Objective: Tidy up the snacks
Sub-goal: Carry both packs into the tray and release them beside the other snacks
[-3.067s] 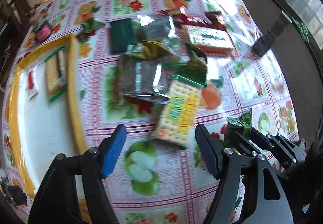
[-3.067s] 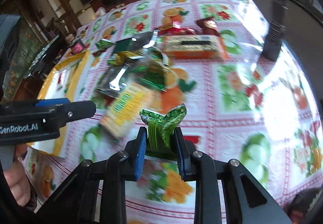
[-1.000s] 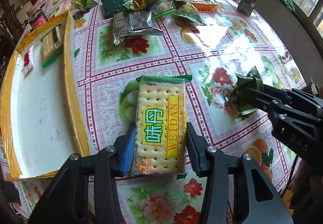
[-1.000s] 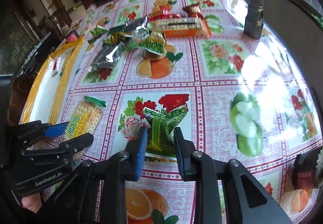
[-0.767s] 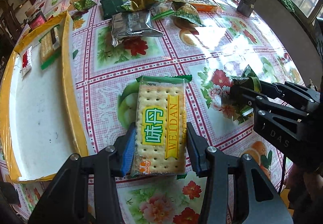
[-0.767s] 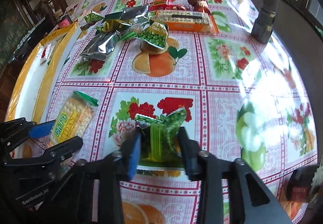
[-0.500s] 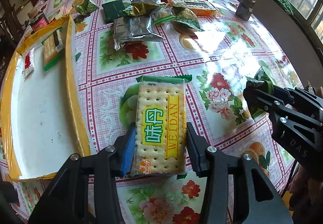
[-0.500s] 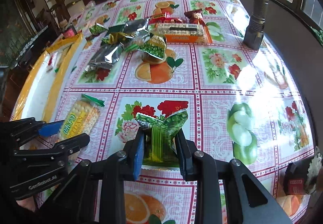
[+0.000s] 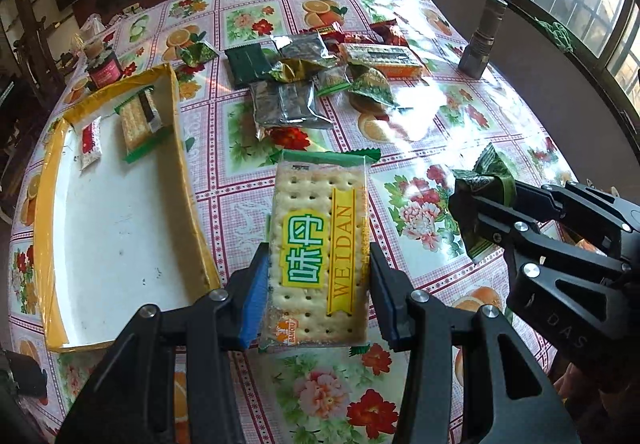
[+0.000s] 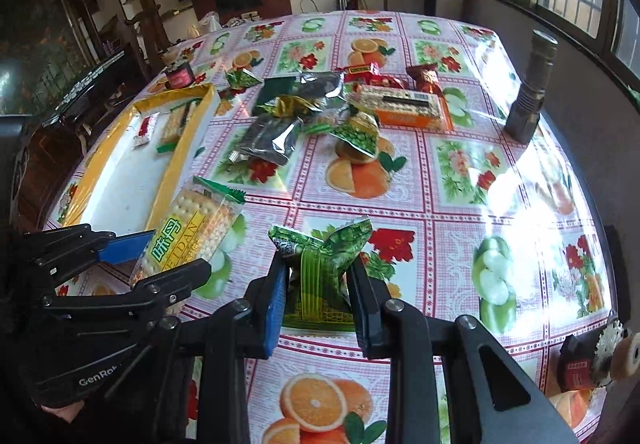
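The left wrist camera sits behind the left gripper (image 9: 318,296) and looks forward and down, very near the clear pack of square crackers (image 9: 320,252) between the blue pads. The right wrist camera sits behind the right gripper (image 10: 318,298) and looks the same way, near the green foil snack bag (image 10: 320,268). Both views share the flowered plastic tablecloth (image 9: 460,116), the yellow-rimmed white tray (image 10: 174,160) and the pile of snack packets (image 9: 320,72). Each view also shows the other gripper at its side.

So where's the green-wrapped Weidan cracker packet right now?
The green-wrapped Weidan cracker packet is clamped in the left gripper, just right of the yellow-rimmed white tray.
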